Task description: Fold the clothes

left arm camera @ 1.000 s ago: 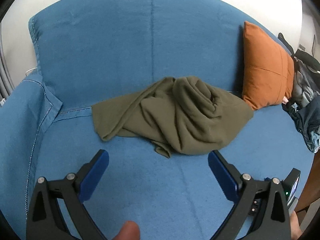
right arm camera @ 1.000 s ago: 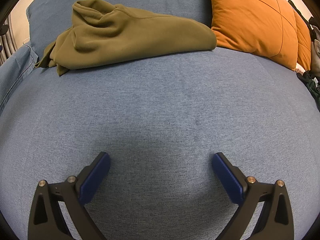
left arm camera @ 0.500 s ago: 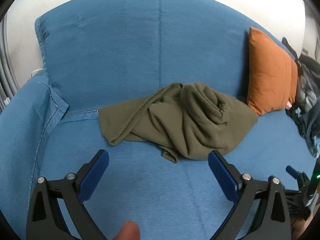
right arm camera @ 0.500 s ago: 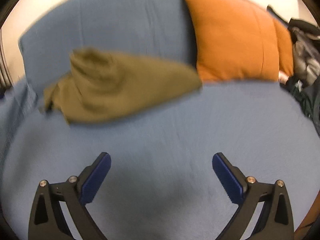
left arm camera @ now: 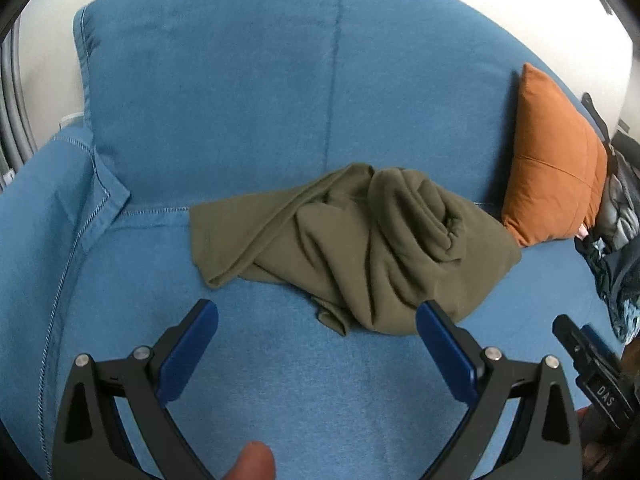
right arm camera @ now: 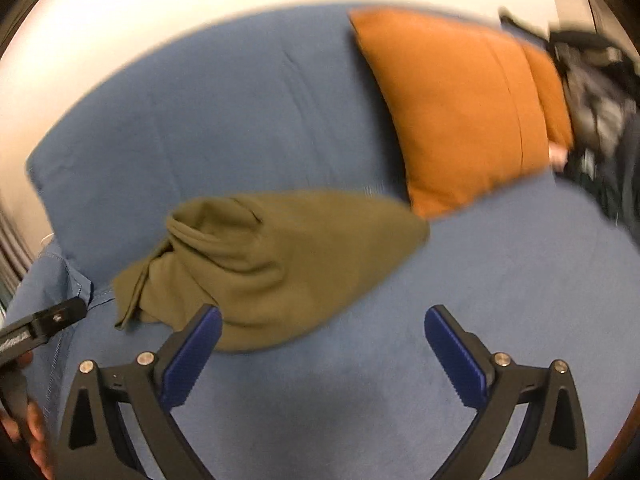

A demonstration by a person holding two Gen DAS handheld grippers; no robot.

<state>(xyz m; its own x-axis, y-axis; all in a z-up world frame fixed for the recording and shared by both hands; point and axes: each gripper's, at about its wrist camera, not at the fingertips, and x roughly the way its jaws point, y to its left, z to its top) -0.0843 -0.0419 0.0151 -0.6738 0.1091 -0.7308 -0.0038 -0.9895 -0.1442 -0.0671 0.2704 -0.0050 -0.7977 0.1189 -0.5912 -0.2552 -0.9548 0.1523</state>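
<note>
The olive-green garment (left arm camera: 352, 248) lay bunched at the centre of the left wrist frame, on the seat of the blue sofa (left arm camera: 224, 80) and against its backrest. The left gripper (left arm camera: 316, 320) stood at the lower edge of that frame with its jaws spread wide and nothing between them. The right gripper (right arm camera: 322, 326) showed the same condition: jaws wide apart, holding nothing.

Probable faults from this position:
- The cloth sat in several stacked layers. Jaws closing on the nearest lump would likely take more than one layer, and the heap would lift as a single mass instead of spreading.
- No hem, collar or sleeve end could be identified with certainty. A grip taken on an arbitrary fold would probably tighten the twist.
- The right wrist view was motion-blurred, so any aim taken from it would be unreliable.
- The orange cushion (left arm camera: 554, 168) stood near the garment's right edge in the left wrist frame. A wide pull to that side could drag cloth against it.

Garment condition: matte, soft, fairly thick fabric. A rolled, tube-like section rested on top toward the right. A flatter flap extended toward the left of the frame. It was crumpled, not folded.
</note>
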